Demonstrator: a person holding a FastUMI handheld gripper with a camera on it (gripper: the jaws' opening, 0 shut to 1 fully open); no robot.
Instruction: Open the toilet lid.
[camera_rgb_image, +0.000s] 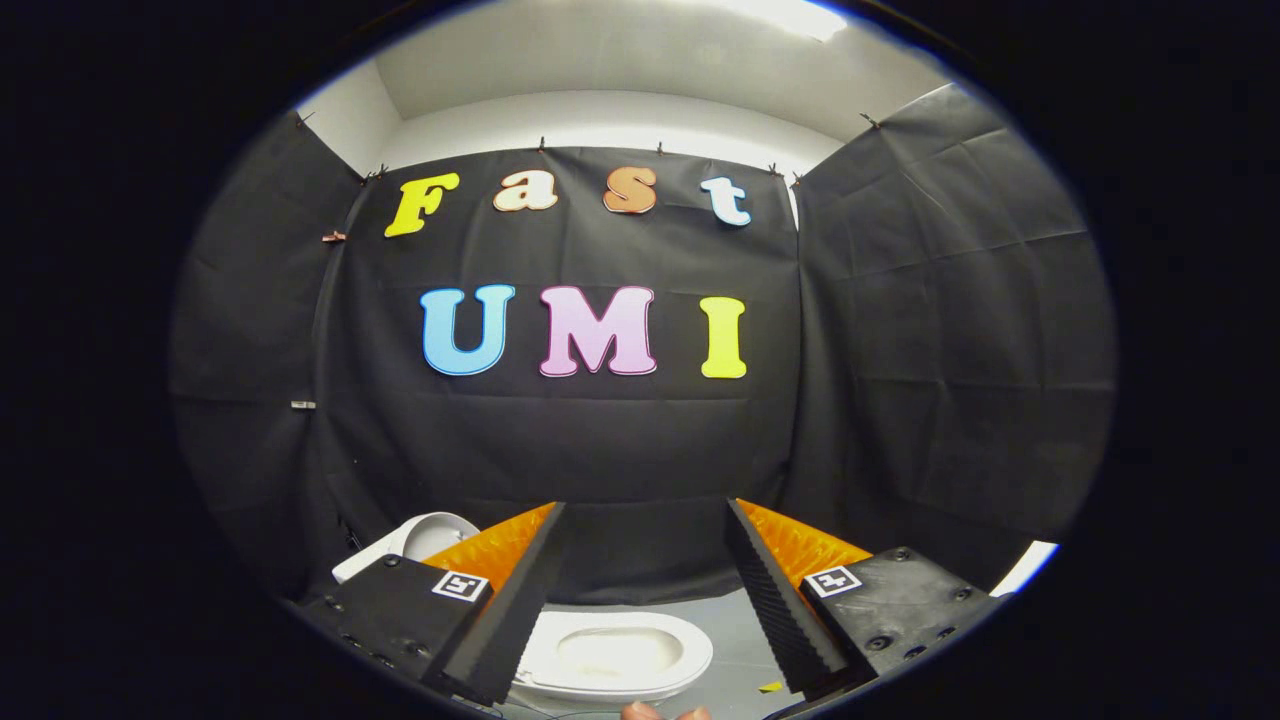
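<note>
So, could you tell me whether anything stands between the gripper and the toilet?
Nothing visible does. The gripper is open, and the toilet sits on the grey floor below, between its fingers, with only air between. A small yellow scrap lies aside on the floor.

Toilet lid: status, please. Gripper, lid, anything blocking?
Gripper jaws wide open, holding nothing. Toilet bowl exposed below, between the jaws. White panel beside it, partly behind one jaw, looks like the lid, already up. Nothing seen blocking.
</note>
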